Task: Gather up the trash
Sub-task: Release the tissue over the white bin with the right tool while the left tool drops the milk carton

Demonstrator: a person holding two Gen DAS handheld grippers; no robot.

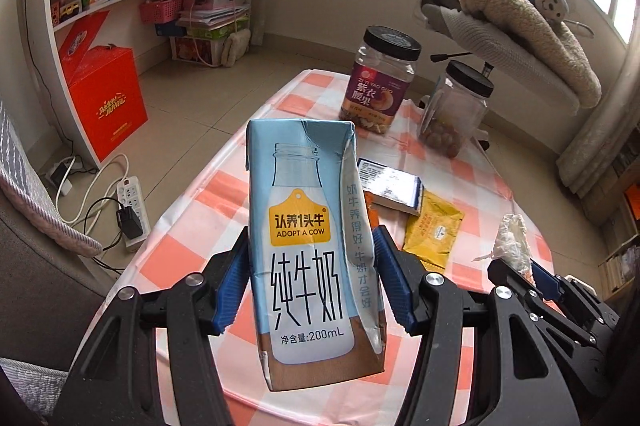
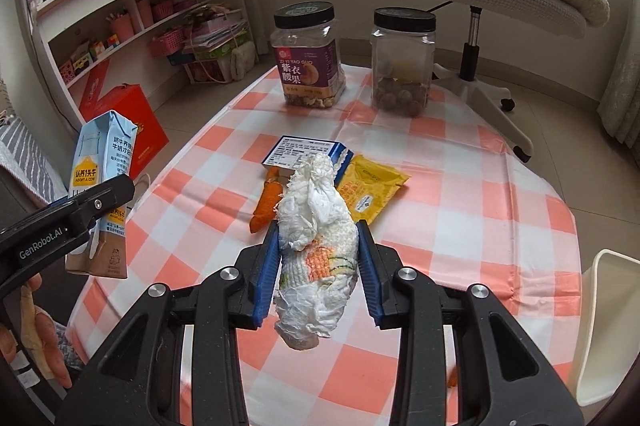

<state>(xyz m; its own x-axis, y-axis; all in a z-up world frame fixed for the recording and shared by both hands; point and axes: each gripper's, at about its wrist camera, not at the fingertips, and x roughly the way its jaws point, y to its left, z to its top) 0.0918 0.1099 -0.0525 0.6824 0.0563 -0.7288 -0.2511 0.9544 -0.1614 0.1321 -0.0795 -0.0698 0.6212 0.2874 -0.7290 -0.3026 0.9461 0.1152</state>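
The left gripper [image 1: 310, 282] is clamped on a blue 200 mL milk carton [image 1: 308, 246], its pads pressing the carton's 2 narrow sides so it stays upright and lifted off the table [image 1: 192, 209]; the dented top corner suggests it is empty, hence trash. The right gripper [image 2: 318, 266] pinches a crumpled white tissue wad [image 2: 314, 246] across its middle, with both ends hanging free beyond the pads, also held above the checked cloth. With both tongs loaded, each piece is carried clear of the surface so nothing drags over the items still lying there. Near the table's centre remain a yellow sachet [image 2: 370, 191], an orange wrapper [image 2: 266, 203] and a small blue box [image 2: 306, 155], close together, the box partly hidden behind the tissue. The 2 black-lidded jars [image 2: 310, 59] at the far edge hold nuts and look like keepers, not waste. No bin shows clearly; a white rim [image 2: 606, 310] at the right edge could be one, though I cannot tell.
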